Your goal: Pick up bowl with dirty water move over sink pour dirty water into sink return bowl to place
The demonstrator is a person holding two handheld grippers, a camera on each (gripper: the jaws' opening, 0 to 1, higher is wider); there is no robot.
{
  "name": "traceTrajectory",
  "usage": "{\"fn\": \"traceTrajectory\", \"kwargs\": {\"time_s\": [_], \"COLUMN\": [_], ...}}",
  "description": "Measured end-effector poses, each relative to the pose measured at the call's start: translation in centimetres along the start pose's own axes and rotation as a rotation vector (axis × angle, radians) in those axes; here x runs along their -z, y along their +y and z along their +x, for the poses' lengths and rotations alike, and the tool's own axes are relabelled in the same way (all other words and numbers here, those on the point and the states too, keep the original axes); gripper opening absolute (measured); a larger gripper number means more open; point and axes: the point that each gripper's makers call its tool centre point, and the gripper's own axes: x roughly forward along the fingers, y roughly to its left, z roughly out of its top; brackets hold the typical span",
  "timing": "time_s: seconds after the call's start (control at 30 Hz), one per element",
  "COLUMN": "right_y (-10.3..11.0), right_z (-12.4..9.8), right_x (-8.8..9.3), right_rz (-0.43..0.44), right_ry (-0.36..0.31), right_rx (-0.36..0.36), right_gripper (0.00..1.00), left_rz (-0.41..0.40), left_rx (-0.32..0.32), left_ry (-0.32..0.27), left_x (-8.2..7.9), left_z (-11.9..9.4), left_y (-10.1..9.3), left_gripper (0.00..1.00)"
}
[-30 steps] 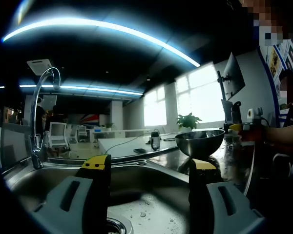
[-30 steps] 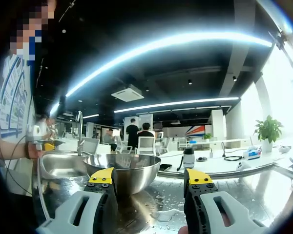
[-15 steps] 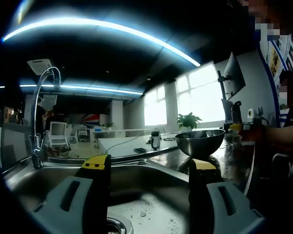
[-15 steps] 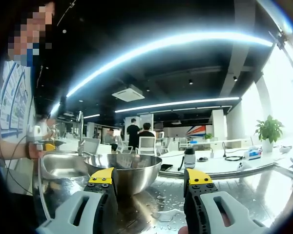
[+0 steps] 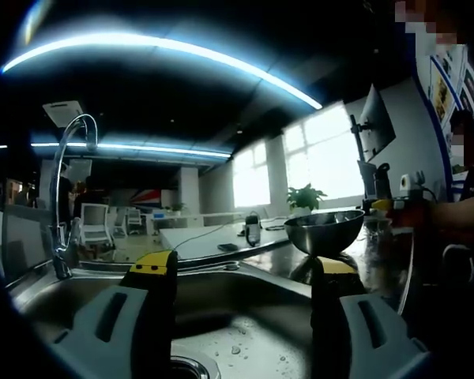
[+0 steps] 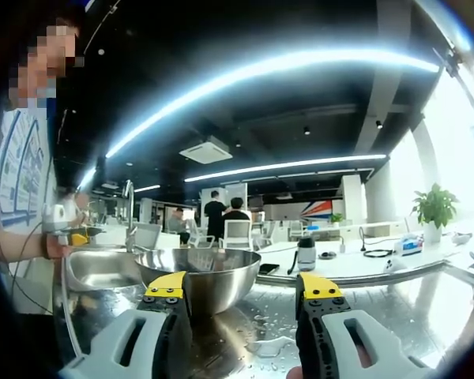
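Landmark: round stainless-steel bowl, upright on the wet steel counter; every place below is given from it.
Bowl, right gripper view: it stands just beyond my left-hand jaw tip, partly behind it. I cannot see its contents from this low angle.
Bowl, left gripper view: the same bowl sits on the counter past my right-hand jaw, well apart from it.
Right gripper: my grey jaws with yellow tips stand wide, nothing between them, and the bowl is outside the gap.
Left gripper: my jaws stand wide and hold nothing, hovering above the basin.
Stainless-steel sink: sunk into the counter beside the bowl; water drops lie on its floor.
Curved chrome tap: rises at the far edge of the sink, on the side away from the bowl.
Counter near bowl: puddles and droplets lie on the steel in front of the bowl.
Green potted plant: well apart from the bowl, by the bright window.
Person's forearm: beside the bowl, at the counter's edge.
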Motion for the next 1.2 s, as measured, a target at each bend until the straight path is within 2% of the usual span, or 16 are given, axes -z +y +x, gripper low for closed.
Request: {"fn": "traceTrajectory", "kwargs": {"time_s": [0.2,0.3,0.37,0.4,0.5,0.57,0.73,0.87,1.07,1.2], "right_y": [-0.1,-1.1,-1.4,-1.8,-1.2,-0.8,0.9,1.5,1.0,0.5], "right_z": [0.2,0.3,0.2,0.2,0.7,1.2,2.4,2.8,2.9,3.2], "right_x": [0.1,-1.0,-0.3,-0.5,-0.5,-0.6,-1.9,-2.5,-3.1,-3.7], "right_rz": [0.023,0.106,0.193,0.175,0.175,0.119,0.083,0.066,0.057,0.021], "right_ry": [0.006,-0.042,-0.016,-0.025,-0.002,0.028,0.044,0.062,0.091,0.104], "right_rx": [0.003,0.024,0.006,0.026,0.023,0.018,-0.040,-0.061,-0.042,-0.040], "right_gripper": [0.45,0.45,0.45,0.45,0.44,0.39,0.38,0.38,0.36,0.30], "left_rz": [-0.008,-0.007,-0.014,-0.016,-0.018,-0.013,-0.006,-0.017,-0.027,-0.003], "left_rx": [0.006,0.016,0.023,0.025,0.022,0.021,0.024,0.014,-0.001,0.016], "left_ry": [-0.026,-0.023,-0.023,-0.025,-0.031,-0.037,-0.035,-0.020,-0.005,0.022], "left_x": [-0.5,-0.5,-0.4,-0.5,-0.6,-0.7,-0.7,-0.4,-0.1,0.3], "left_z": [-0.1,-0.1,-0.1,-0.1,-0.1,-0.1,0.0,0.1,0.2,0.3], "left_y": [0.1,-0.1,-0.2,-0.2,-0.1,-0.1,-0.2,0.0,0.3,-0.1], "left_gripper": [0.64,0.65,0.65,0.66,0.66,0.67,0.67,0.66,0.66,0.66]}}
